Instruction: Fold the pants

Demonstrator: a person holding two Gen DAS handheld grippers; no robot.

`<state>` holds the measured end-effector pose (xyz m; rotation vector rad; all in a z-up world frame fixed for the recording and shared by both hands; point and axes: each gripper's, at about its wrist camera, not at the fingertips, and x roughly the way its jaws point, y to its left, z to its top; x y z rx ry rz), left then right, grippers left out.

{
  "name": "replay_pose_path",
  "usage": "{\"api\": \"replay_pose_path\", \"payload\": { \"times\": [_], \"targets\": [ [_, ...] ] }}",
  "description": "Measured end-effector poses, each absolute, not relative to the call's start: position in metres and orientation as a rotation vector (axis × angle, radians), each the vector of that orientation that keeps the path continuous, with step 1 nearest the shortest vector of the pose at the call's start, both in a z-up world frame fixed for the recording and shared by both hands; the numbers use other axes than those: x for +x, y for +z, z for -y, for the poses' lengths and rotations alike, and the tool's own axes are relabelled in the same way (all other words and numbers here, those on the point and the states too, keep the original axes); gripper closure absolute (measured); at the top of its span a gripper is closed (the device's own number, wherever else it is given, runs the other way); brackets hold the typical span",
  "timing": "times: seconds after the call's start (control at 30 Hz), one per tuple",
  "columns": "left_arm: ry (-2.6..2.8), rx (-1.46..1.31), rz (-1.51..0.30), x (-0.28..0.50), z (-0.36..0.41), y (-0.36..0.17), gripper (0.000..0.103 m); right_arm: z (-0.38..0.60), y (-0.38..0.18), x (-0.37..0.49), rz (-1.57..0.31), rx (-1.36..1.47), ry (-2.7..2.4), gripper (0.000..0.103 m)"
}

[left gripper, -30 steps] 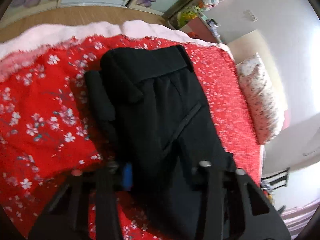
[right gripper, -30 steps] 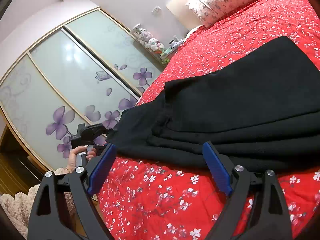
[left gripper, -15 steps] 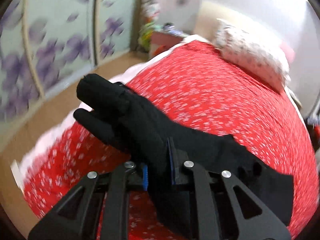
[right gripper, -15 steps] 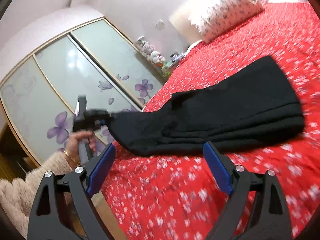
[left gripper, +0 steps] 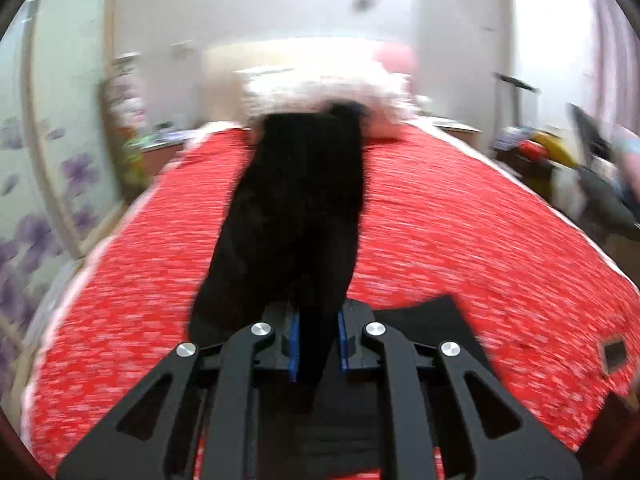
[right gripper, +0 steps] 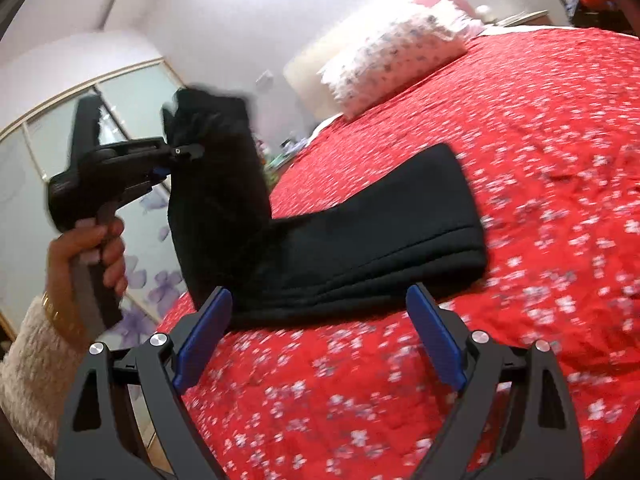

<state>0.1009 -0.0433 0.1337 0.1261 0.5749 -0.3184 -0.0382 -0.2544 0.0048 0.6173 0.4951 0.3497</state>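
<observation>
**Black pants lifted at one end above a red bedspread**

The left hand-held gripper (left gripper: 316,350) is shown closed on a bunched end of the black pants (right gripper: 360,240); in the left wrist view the cloth is pinched between the two blue pads (left gripper: 294,350), which stand close together. In the right wrist view the same left hand-held gripper (right gripper: 176,160) is seen raised well above the bed, held by the person's hand (right gripper: 96,256), with the gripped end of the pants hanging down from it in a near-vertical column. The rest of the garment lies flat on the red floral bedspread (right gripper: 540,160), folded in layers, its rounded outer edge pointing toward the middle of the bed and its long lower edge running just beyond the tips of the right hand-held gripper.

The right hand-held gripper (right gripper: 320,340) is shown wide open, with nothing between its blue pads (right gripper: 204,336); it is held low over the bedspread, near the long edge of the pants, though contact with the cloth cannot be judged.

Bare bedspread is seen on the far side of the garment, up to the patterned pillow (right gripper: 392,60) at the head of the bed. The wardrobe doors with purple flowers (right gripper: 156,292) stand beyond the bed edge on the left hand-held gripper's side. The left wrist view is strongly blurred, so fine detail of the cloth edges cannot be read there.
</observation>
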Motion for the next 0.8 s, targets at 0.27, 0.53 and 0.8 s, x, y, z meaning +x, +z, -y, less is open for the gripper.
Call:
{"api": "replay_pose_path", "payload": {
  "times": [0.27, 0.53, 0.8],
  "targets": [
    [-0.478, 0.293, -0.807, 0.083, 0.126, 0.014, 0.089, 0.284, -0.004, -0.041, -0.476, 0.686, 0.159, 0.012],
    [-0.471, 0.217, -0.702, 0.077, 0.121, 0.044, 0.089, 0.296, -0.01, -0.042, -0.477, 0.725, 0.116, 0.012],
    [-0.5, 0.256, -0.781, 0.061, 0.122, 0.0, 0.083, 0.301, -0.01, -0.042, -0.471, 0.736, 0.09, 0.012]
  ]
}}
